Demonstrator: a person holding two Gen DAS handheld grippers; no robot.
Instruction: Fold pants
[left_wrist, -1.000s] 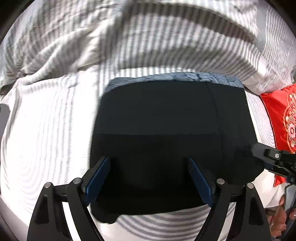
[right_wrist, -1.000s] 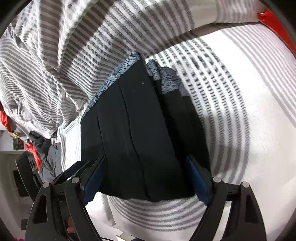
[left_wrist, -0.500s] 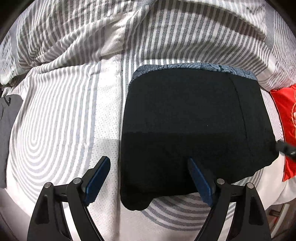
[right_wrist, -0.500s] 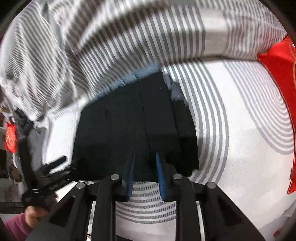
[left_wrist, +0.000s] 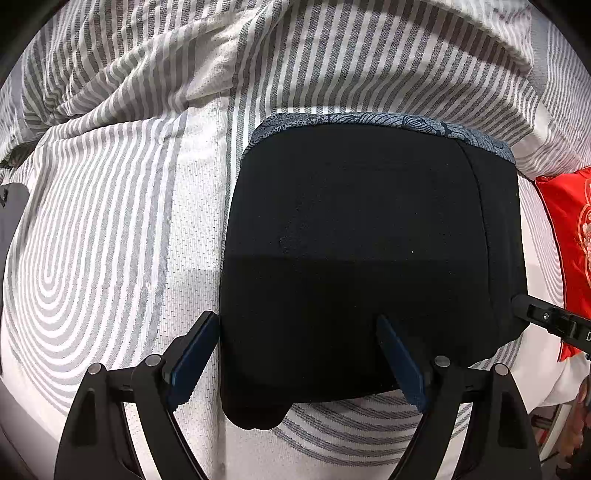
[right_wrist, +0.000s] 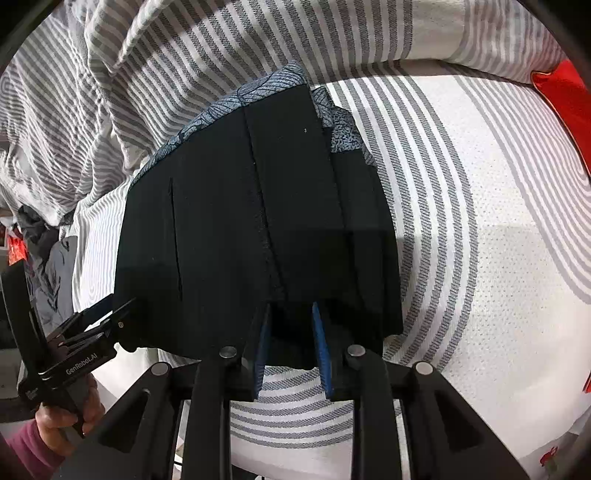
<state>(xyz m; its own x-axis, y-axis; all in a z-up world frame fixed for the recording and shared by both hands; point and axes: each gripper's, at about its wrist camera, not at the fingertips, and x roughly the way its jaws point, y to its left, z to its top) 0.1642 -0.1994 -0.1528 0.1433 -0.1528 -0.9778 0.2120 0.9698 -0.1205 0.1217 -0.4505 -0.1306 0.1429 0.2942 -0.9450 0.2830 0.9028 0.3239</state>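
Note:
The black pants (left_wrist: 362, 258) lie folded into a thick rectangle on the striped bed, with a blue patterned waistband lining along the far edge; they also show in the right wrist view (right_wrist: 251, 229). My left gripper (left_wrist: 295, 354) is open, its blue pads spread over the near left part of the fold. My right gripper (right_wrist: 290, 332) is nearly shut, its pads at the near edge of the stack with dark cloth between them. The right gripper's tip (left_wrist: 546, 317) shows at the right in the left wrist view. The left gripper (right_wrist: 74, 350) shows at lower left in the right wrist view.
The grey-and-white striped mattress cover (left_wrist: 110, 240) stretches to the left. A rumpled striped duvet (left_wrist: 332, 55) lies behind the pants. A red embroidered cushion (left_wrist: 569, 229) is at the right. Grey clothes (right_wrist: 48, 266) lie at the bed's left side.
My right gripper has gone from wide open to nearly shut at the near edge of the folded pants. My left gripper shifted left, then back a little toward the pants, staying open.

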